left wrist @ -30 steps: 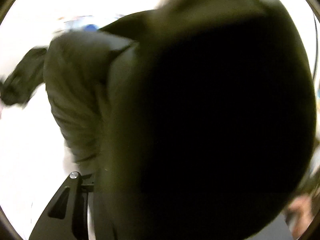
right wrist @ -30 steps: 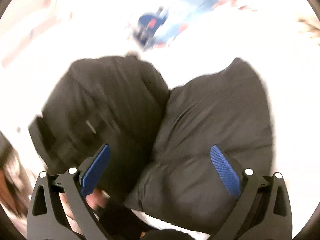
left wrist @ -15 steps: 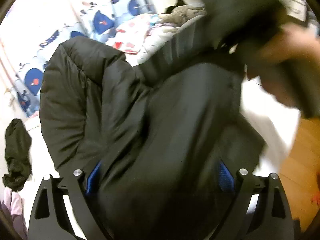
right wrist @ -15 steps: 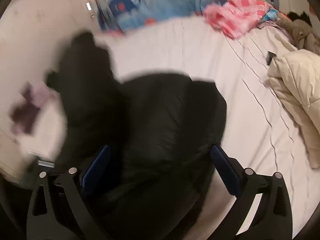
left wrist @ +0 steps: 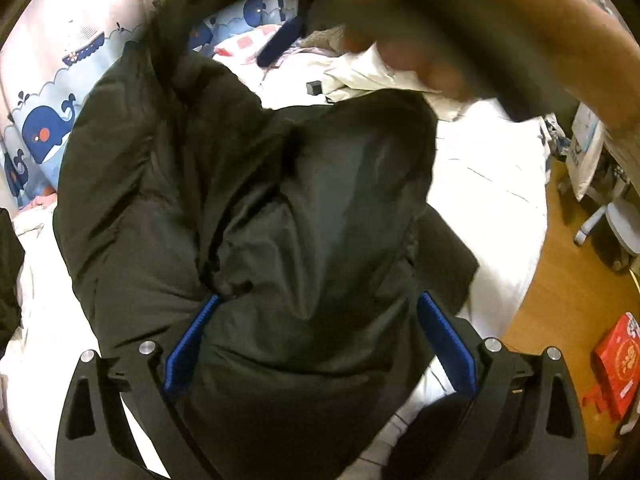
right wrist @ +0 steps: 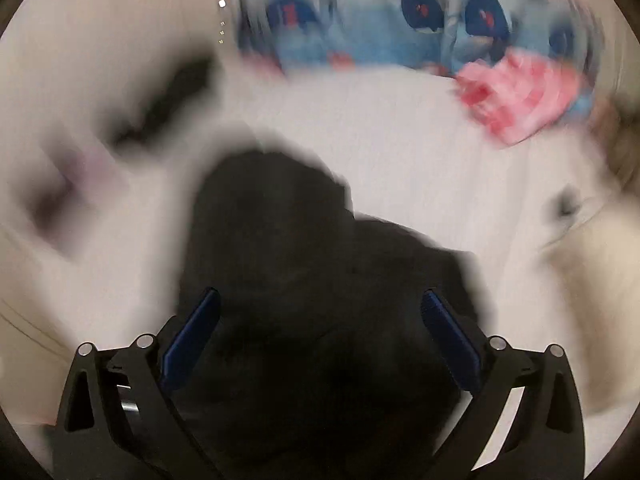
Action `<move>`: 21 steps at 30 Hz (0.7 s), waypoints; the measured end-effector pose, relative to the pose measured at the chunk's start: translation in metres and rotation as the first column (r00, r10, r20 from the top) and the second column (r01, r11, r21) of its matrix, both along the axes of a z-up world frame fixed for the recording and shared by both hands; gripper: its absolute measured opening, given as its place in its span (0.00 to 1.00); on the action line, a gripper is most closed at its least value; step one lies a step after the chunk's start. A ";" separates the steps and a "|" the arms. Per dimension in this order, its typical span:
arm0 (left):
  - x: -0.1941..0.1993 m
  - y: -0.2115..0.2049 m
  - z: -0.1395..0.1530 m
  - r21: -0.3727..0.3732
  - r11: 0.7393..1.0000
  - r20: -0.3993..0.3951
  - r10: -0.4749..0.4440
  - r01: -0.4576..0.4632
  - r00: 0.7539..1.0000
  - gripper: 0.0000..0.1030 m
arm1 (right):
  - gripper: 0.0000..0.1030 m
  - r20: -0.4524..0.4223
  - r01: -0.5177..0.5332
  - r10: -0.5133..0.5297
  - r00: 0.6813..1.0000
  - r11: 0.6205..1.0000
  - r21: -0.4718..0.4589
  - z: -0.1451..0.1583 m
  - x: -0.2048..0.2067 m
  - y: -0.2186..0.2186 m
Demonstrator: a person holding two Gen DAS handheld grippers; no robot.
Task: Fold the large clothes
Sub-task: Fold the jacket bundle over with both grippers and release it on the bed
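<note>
Black puffer jacket [left wrist: 248, 216] bunched on white bed [left wrist: 492, 184], left gripper [left wrist: 320, 344] opening around its fabric, right gripper [right wrist: 320, 340] spread wide above jacket, gripping nothing.

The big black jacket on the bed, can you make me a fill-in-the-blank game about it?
1. The puffy jacket lies on a bed sheet that is ____ in colour.
2. The bedding beside it shows blue ____.
3. The pads of the left gripper are ____ in colour.
4. The box on the wooden floor is ____.

Missing words: white; whales; blue; red
</note>
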State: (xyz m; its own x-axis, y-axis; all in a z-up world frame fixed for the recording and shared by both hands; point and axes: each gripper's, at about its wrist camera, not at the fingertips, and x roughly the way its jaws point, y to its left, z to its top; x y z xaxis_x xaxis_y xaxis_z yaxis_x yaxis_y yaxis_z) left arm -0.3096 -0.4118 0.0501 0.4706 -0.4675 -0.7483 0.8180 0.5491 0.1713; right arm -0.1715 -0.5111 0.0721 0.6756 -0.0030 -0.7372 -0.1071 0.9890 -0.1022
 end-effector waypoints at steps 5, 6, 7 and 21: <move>-0.004 0.062 0.041 -0.172 0.985 -0.114 -0.055 0.034 0.992 0.90 | 0.94 -0.052 0.140 -0.147 0.988 0.983 -0.116 -0.064 -0.022 -0.016; 0.006 0.080 0.047 -0.229 0.973 -0.160 -0.043 0.005 0.986 0.90 | 0.94 -0.066 0.165 -0.168 0.984 0.985 -0.044 -0.077 -0.031 -0.026; 0.027 0.107 0.048 -0.307 0.949 -0.245 -0.006 -0.072 0.970 0.90 | 0.94 -0.076 0.188 -0.186 0.980 0.982 0.022 -0.086 -0.043 -0.035; 0.179 0.123 0.008 -0.360 0.823 -0.562 0.185 -0.440 0.806 0.86 | 0.94 -0.049 0.202 -0.207 0.977 0.833 0.515 -0.106 -0.035 -0.035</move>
